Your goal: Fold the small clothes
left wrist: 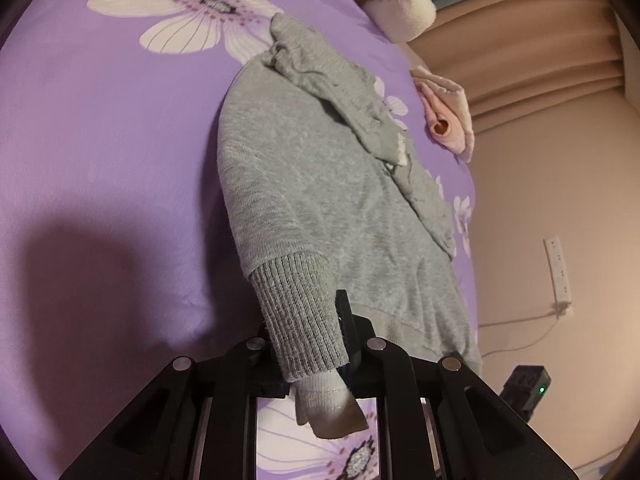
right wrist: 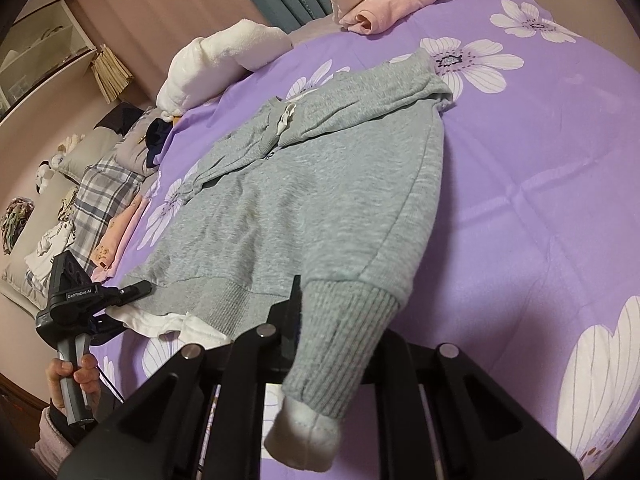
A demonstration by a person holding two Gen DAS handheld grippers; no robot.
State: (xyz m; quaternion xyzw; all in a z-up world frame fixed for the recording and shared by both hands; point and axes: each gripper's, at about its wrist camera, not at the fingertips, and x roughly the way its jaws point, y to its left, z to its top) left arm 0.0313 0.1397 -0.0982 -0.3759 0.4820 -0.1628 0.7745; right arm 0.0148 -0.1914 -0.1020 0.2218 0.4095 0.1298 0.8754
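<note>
The grey sweater point(right wrist: 320, 184) lies spread on the purple floral bedspread point(right wrist: 540, 160). The right gripper point(right wrist: 316, 320) pinches its ribbed cuff point(right wrist: 344, 332). The left gripper point(right wrist: 80, 300) sits at the sweater's hem; whether it pinches cannot be told. Beyond the sweater lie a folded pink garment point(right wrist: 384, 10) and a white towel point(right wrist: 224, 60).

Bare bed point(right wrist: 540, 152) lies open to the right of the sweatshirt point(right wrist: 320, 184). Folded pink clothes point(right wrist: 384, 12) and a white towel point(right wrist: 224, 60) crowd the far edge; the left claw point(right wrist: 136, 290) blocks the hem's left corner.
</note>
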